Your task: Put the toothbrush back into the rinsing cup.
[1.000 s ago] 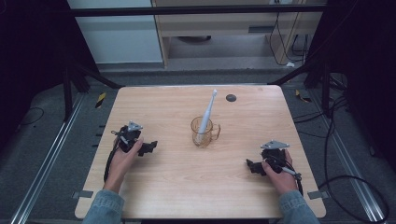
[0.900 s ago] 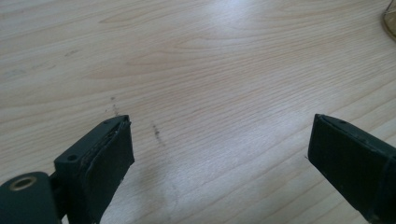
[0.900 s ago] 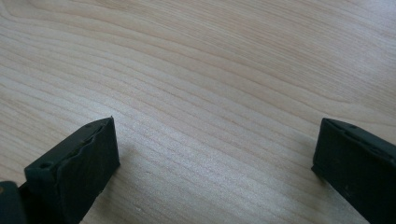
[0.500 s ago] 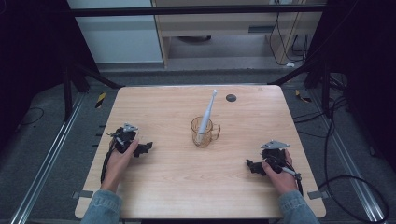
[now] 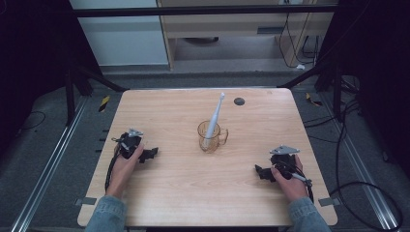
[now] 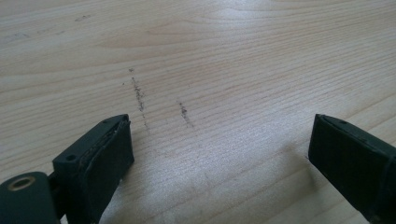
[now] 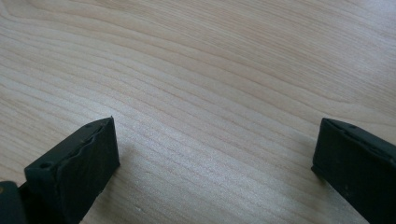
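Note:
A clear amber glass mug (image 5: pixel 211 137) stands near the middle of the wooden table (image 5: pixel 183 193), its handle to the right. A white toothbrush (image 5: pixel 214 118) leans in it, head up and tilted to the right. My left gripper (image 5: pixel 150 154) rests on the table at the left, well apart from the mug, open. In the left gripper view its two black jaws stand wide apart over bare wood, and the left gripper (image 6: pixel 219 154) holds nothing. My right gripper (image 5: pixel 261 172) rests at the right front, also open; the right gripper (image 7: pixel 215 158) holds nothing over bare wood.
A small dark round disc (image 5: pixel 239 101) sits near the table's far edge. Faint dark scuff marks (image 6: pixel 139 93) show on the wood ahead of the left gripper. Cables (image 5: pixel 358 145) and metal rails lie on the floor around the table.
The left hand and gripper have drawn slightly back toward the left front of the table. The right gripper, mug and toothbrush have not moved.

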Tool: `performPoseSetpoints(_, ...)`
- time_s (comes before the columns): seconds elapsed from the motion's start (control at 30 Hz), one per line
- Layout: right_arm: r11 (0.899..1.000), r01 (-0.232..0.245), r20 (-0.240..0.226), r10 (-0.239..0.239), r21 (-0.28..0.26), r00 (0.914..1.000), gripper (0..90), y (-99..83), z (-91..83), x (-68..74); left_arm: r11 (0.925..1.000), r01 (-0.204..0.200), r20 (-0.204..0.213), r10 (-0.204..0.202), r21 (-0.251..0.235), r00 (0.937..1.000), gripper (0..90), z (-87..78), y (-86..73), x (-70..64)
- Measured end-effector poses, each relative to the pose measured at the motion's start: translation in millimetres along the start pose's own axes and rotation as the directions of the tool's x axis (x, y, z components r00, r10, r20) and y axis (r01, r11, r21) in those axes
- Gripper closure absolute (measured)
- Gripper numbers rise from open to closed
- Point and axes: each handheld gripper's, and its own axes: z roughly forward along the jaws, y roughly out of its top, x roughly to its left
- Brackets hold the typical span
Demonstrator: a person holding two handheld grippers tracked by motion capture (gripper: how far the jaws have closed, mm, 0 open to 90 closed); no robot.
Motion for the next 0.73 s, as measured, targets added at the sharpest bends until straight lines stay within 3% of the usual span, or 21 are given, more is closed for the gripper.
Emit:
performPoseSetpoints(0.23, 1.000, -0.003, 0.000, 0.003, 0.000, 1.0000, 0.5, -0.2, -0.2, 0.5, 0.9995, -0.033, -0.023, 0.033, -0.002, 0.9992, 4.5, 2.3, -1.3, -2.5)
performPoseSetpoints(0.4, 1.000, -0.003, 0.000, 0.003, 0.000, 1.0000, 0.4, -0.2, -0.3, 0.5, 0.9991, -0.032, -0.023, 0.032, -0.026, 0.9992, 3.1, 3.9, -3.1, -2.7)
performPoseSetpoints(0.73, 1.000, -0.006, -0.002, 0.006, 0.000, 1.0000, 0.5, -0.2, -0.5, 0.9, 0.9994, -0.028, -0.028, 0.028, -0.021, 0.9992, 0.0, 5.0, -3.2, -2.1)
